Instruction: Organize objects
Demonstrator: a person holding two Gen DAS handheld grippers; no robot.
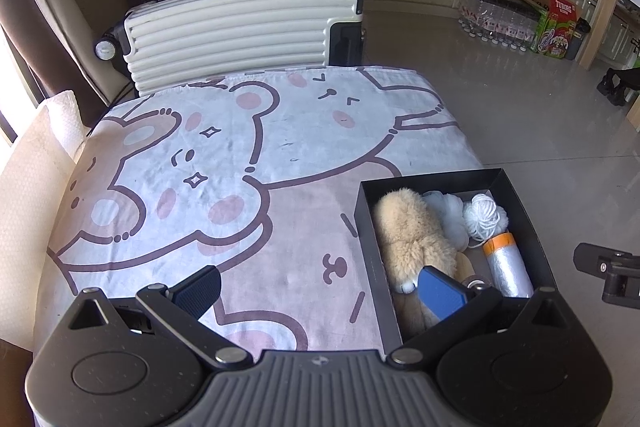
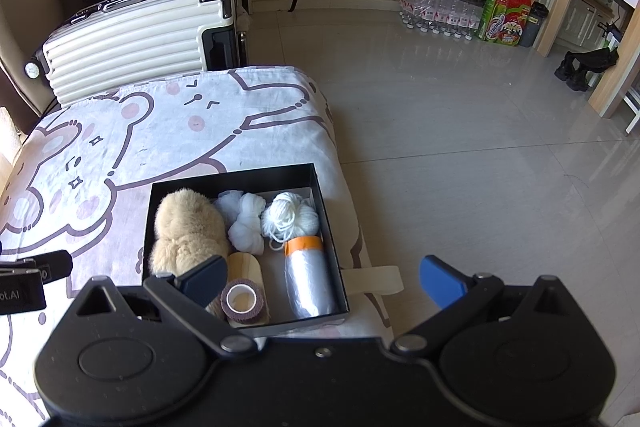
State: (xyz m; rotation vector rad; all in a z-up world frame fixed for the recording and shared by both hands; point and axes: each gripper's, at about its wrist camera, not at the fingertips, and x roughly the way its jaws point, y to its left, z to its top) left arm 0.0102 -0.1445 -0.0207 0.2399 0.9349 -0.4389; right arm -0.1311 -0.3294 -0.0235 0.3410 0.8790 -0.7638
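Black box [image 2: 326, 227] of soft items, silver roll [image 2: 308, 279] lying lengthwise front-to-back, both grippers [image 1: 320, 291] [image 2: 324, 281] spread empty.

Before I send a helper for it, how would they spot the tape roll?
On the cartoon blanket sits a black box. The tape roll lies at its near edge beside the silver bag roll, the only brownish ring with a hollow centre.
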